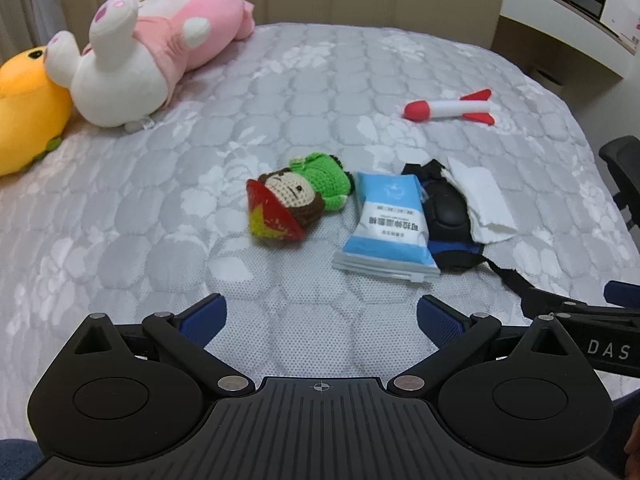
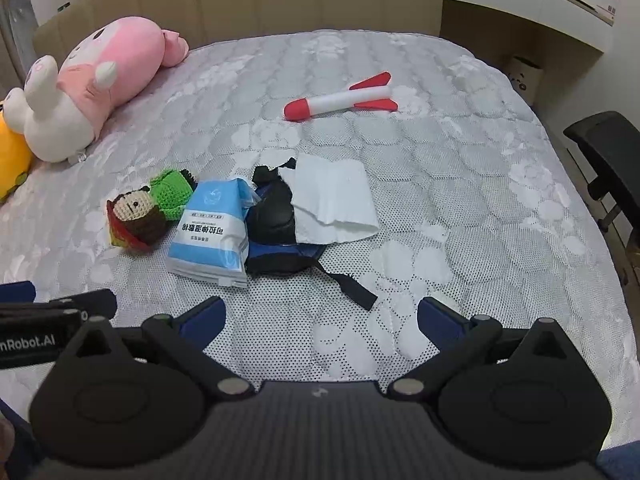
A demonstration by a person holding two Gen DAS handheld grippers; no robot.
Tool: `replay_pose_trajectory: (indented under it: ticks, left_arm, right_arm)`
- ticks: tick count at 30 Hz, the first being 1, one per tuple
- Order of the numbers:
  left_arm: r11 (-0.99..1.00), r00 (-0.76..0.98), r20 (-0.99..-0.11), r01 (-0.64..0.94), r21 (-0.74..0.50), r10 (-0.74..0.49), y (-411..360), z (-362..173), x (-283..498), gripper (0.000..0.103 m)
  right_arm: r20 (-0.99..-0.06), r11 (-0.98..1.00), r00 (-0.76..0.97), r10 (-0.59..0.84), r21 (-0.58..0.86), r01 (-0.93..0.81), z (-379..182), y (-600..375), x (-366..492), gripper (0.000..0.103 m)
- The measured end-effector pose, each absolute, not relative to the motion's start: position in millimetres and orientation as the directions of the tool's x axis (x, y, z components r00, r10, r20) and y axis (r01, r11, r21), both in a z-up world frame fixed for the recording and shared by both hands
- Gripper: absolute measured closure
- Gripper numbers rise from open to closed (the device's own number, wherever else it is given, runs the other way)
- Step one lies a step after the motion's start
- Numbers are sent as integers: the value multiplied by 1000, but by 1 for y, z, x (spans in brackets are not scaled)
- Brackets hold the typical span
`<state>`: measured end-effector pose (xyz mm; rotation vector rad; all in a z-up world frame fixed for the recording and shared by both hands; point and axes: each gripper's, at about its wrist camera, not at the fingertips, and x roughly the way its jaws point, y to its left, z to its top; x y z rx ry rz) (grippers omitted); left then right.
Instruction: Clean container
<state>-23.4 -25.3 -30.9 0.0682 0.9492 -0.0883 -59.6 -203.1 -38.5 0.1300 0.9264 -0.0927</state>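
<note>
Both grippers at the near edge of the bed, before any contact. The left gripper [image 1: 321,312] and the right gripper [image 2: 321,312] are each spread wide, blue pads well apart, holding nothing and touching nothing; each hangs over bare quilted mattress [image 2: 460,184], and each shows at the edge of the other's view. Just beyond lies a cluster: a pack of wet wipes [image 2: 212,232] leaning against a black and blue pouch [image 2: 276,216], with a white paper towel [image 2: 336,200] draped over the pouch's far side and a black strap [image 2: 352,286] trailing toward the grippers. A crocheted doll [image 1: 292,204] rests beside the pack. No rigid container is evident; the pouch appears the likeliest thing to be cleaned, though this is a judgement. The step in hand seems to be the approach: one gripper would best pinch the towel by a free edge, the other steady the pouch, avoiding the strap. Farther off lie a foam rocket [image 2: 340,98] and plush toys [image 1: 152,44] against the headboard.
</note>
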Motion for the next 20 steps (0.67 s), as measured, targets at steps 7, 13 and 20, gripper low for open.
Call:
replay_pose_trajectory:
  ticks: [7, 13, 20]
  left_arm:
    - [995, 569, -821, 98, 21, -39, -25, -34, -23, 0]
    - [995, 567, -823, 96, 34, -27, -28, -35, -24, 0]
    - [995, 570, -821, 93, 30, -28, -29, -35, -28, 0]
  right_arm:
    - [-808, 989, 589, -23, 68, 131, -40, -202, -60, 0]
    - [-815, 990, 579, -19, 66, 126, -42, -203, -58, 0]
    - [-818, 990, 575, -16, 69, 126, -43, -204, -56, 0]
